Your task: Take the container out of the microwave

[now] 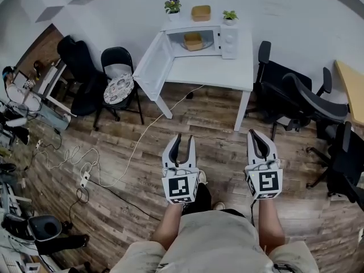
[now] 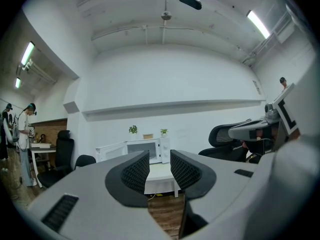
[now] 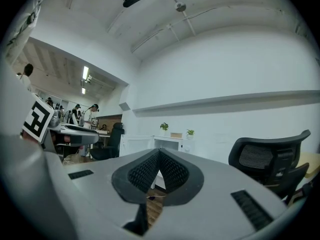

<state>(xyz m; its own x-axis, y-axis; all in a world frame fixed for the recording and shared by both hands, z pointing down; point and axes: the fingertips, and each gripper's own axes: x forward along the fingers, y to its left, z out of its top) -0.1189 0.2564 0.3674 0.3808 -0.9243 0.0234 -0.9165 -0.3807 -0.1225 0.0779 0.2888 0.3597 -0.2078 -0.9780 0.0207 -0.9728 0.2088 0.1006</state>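
Head view: the microwave [image 1: 229,41] is seen open, the container [image 1: 193,41] inside, not yet reached; left gripper [image 1: 183,138] spread and empty, right gripper [image 1: 255,134] pressed together, both far off.

1. A white bench [image 1: 210,73] stands against a plain white wall [image 1: 284,10]; in front of it and beneath it lies a wood-plank floor [image 1: 187,124].
2. Left of the bench stands a black folding chair [image 1: 118,78] with a patterned cushion; right of the bench are black office chairs [image 1: 301,104]; farther right of the bench shows the corner of a wooden desk [image 1: 350,87].
3. A white cable [image 1: 142,138] trails from the bench's front edge across the floor, leftward toward a power strip [image 1: 85,180].
4. High above the bench, a strip light [image 2: 259,24] glows on the pale ceiling [image 2: 165,39].
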